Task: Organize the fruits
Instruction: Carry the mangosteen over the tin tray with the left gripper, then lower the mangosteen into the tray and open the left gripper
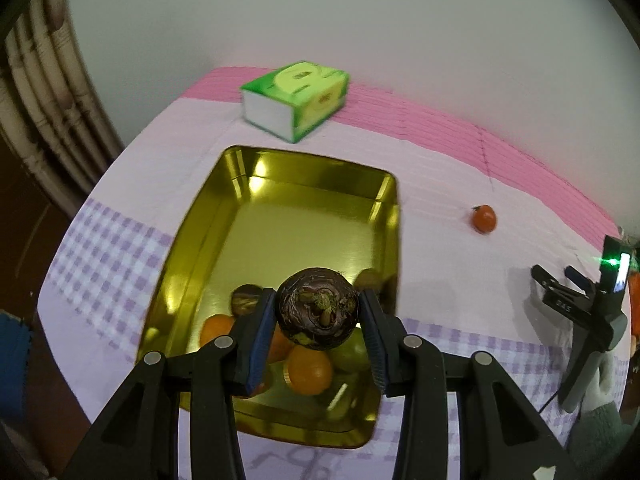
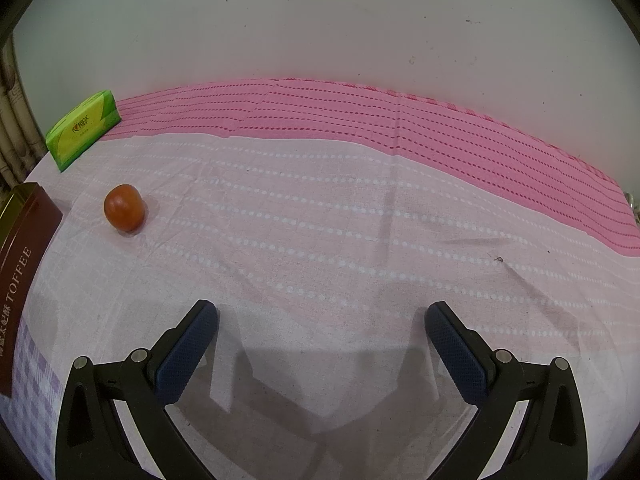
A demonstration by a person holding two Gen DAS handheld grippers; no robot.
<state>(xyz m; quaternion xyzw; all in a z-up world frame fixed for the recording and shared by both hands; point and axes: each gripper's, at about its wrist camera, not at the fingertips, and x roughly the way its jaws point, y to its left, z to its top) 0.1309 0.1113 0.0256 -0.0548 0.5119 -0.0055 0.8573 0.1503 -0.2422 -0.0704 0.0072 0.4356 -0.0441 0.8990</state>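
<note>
My left gripper (image 1: 318,314) is shut on a dark brown round fruit (image 1: 318,312), held above the near end of a gold metal tray (image 1: 288,216). Below it in the tray lie orange fruits (image 1: 310,370), a green fruit (image 1: 352,354) and another dark brown one (image 1: 245,300). A small orange-red fruit (image 1: 484,219) rests on the cloth to the right of the tray; the right wrist view shows it at far left (image 2: 124,208). My right gripper (image 2: 322,320) hovers open over bare cloth with nothing between its fingers; it also shows at the right edge (image 1: 560,280) of the left wrist view.
A green tissue pack (image 1: 296,98) lies behind the tray near the wall, also visible as (image 2: 82,134). The tray's brown outer wall marked TOFFEE (image 2: 24,264) is at the left edge. A pink and lilac checked cloth (image 2: 360,220) covers the table. A gloved hand (image 1: 596,404) holds the right gripper.
</note>
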